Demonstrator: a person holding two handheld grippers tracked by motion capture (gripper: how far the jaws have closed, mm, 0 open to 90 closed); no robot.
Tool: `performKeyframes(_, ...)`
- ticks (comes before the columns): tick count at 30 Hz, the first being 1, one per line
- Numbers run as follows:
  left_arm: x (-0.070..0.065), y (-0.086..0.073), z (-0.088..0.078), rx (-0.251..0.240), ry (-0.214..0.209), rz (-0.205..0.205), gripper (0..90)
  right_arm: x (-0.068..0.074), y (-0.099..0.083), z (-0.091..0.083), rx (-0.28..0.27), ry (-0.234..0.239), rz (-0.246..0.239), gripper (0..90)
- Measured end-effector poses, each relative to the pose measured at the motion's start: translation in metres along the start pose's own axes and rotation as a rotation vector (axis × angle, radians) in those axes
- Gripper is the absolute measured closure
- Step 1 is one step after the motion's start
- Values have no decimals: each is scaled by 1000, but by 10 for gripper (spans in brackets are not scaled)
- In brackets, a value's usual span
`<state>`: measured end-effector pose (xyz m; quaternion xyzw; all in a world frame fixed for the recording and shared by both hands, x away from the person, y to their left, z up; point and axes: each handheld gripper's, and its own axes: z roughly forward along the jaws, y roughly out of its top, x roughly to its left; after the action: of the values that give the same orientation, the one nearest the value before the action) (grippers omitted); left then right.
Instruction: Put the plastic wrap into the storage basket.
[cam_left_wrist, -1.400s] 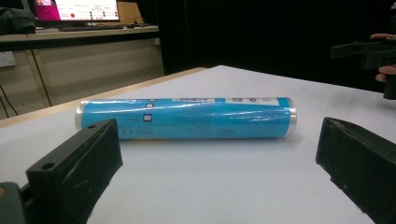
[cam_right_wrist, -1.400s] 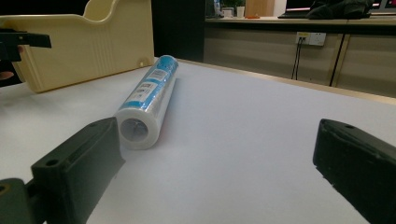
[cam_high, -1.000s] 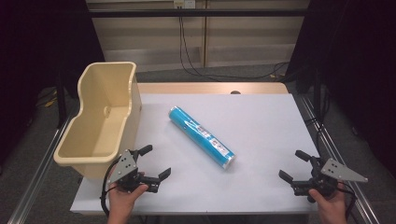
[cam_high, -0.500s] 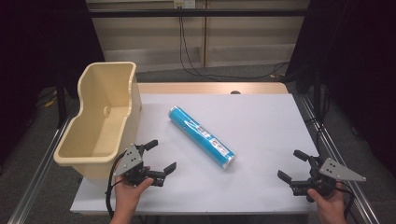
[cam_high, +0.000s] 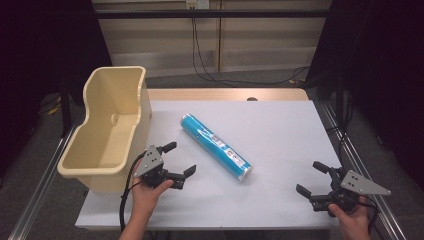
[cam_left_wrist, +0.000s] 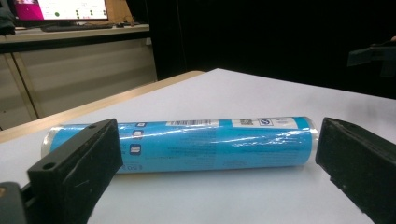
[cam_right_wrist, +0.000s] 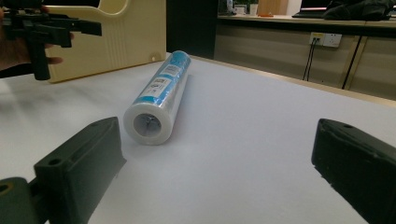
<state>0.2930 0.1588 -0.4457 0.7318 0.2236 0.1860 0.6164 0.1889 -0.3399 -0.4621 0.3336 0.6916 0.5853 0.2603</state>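
A blue-labelled roll wrapped in clear film (cam_high: 216, 146) lies on its side, slanting across the middle of the white table. In the left gripper view the roll (cam_left_wrist: 187, 144) lies broadside beyond the jaws. The right gripper view looks at the roll (cam_right_wrist: 159, 95) end-on, its white core facing me. My left gripper (cam_high: 179, 160) is open, just left of the roll and apart from it, beside the tub. My right gripper (cam_high: 312, 179) is open near the front right corner, with nothing between its jaws.
A cream plastic tub (cam_high: 107, 125) stands at the table's left edge, and the tub (cam_right_wrist: 116, 35) rises behind the far gripper in the right gripper view. Metal rails run along both table sides. Cables hang behind the wooden back edge (cam_high: 225, 94).
My left gripper has moved right, away from the tub's front and closer to the roll. The right gripper has barely shifted. The roll has stayed put.
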Motion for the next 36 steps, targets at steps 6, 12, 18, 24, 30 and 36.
performKeyframes(6, 5, 1, 17, 33, 10, 1, 10, 0, 0, 0, 1, 7, 0, 16)
performKeyframes(12, 12, -3, 34, 84, -2, -9, 21, 1, 1, 0, 1, 15, -9, 16)
performKeyframes(18, 19, 0, 46, 125, 9, -10, 21, 2, 1, 1, 10, 19, -14, 20)
performKeyframes(24, 22, 9, 56, 144, -6, 2, 23, 2, 0, 2, 15, 27, -16, 20)
performKeyframes(30, 24, 19, 73, 186, -37, 13, 23, 3, 0, 2, 25, 31, -23, 20)
performKeyframes(36, 26, 28, 86, 222, -57, 38, 23, 3, -1, 3, 34, 37, -25, 20)
